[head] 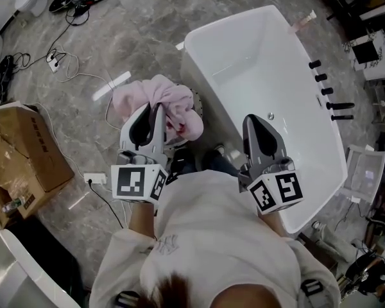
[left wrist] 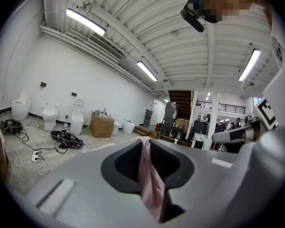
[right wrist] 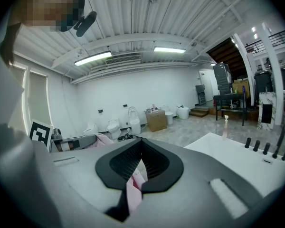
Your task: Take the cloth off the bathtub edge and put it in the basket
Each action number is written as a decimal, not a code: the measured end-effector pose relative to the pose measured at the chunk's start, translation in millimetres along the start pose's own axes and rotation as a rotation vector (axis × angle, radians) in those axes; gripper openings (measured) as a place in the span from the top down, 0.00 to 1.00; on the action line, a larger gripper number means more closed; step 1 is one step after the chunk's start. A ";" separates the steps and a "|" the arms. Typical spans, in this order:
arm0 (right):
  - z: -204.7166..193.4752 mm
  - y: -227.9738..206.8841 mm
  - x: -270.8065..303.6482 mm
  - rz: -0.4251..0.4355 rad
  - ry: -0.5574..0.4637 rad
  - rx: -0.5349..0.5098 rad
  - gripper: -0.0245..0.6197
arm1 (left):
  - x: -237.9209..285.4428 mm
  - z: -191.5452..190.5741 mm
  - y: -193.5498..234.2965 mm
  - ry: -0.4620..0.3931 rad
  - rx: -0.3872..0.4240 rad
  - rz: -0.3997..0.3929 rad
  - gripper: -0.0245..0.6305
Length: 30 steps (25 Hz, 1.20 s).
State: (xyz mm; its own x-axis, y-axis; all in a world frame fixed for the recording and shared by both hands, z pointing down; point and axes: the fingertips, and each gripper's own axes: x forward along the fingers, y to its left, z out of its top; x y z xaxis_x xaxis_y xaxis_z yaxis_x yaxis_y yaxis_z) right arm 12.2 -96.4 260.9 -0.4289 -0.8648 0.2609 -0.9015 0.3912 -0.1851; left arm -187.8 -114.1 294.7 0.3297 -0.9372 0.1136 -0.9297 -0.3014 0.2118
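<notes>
A pink cloth (head: 157,98) is bunched on the floor side of the white bathtub (head: 202,76), over a grey basket (head: 196,101) that it mostly hides. My left gripper (head: 153,112) is shut on the cloth. In the left gripper view a pink strip (left wrist: 151,179) runs between the closed tips (left wrist: 145,139). My right gripper (head: 260,126) hovers over the tub's near rim, apart from the cloth, with its tips (right wrist: 141,142) together. A pale pink scrap (right wrist: 133,186) shows in the slot behind them; I cannot tell whether it is gripped. From the right gripper view the cloth (right wrist: 103,138) and the tub (right wrist: 237,158) are visible.
A cardboard box (head: 25,153) stands at the left, with cables and a power strip (head: 54,59) on the marble floor. Black taps (head: 327,98) line the tub's far rim. Toilets (left wrist: 50,115) stand along the far wall. A white stand (head: 366,172) is at the right.
</notes>
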 end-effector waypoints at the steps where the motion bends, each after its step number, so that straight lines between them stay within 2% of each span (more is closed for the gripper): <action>1: -0.6 -1.8 0.7 -0.001 0.005 -0.001 0.96 | 2.0 -3.5 0.1 0.005 -0.002 0.002 0.81; 9: -8.8 -6.8 2.1 0.000 0.047 -0.005 0.96 | 8.4 -30.6 2.0 0.044 -0.014 0.023 0.81; 17: -33.9 -2.3 -0.3 0.006 0.106 0.005 0.96 | 12.9 -66.7 11.5 0.092 -0.011 0.037 0.81; 24: -51.0 -1.8 7.8 0.001 0.129 0.001 0.96 | 20.5 -109.2 24.4 0.145 -0.027 0.060 0.81; 30: -62.2 7.3 9.5 0.020 0.149 -0.021 0.96 | 23.7 -160.8 31.5 0.216 -0.044 0.083 0.82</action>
State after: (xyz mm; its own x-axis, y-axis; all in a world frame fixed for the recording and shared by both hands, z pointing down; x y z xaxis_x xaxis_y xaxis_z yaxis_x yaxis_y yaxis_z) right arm -2.1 -82.2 321.0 -0.4491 -0.8012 0.3955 -0.8931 0.4157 -0.1721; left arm -182.9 -117.6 460.1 0.2846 -0.8977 0.3365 -0.9485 -0.2128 0.2347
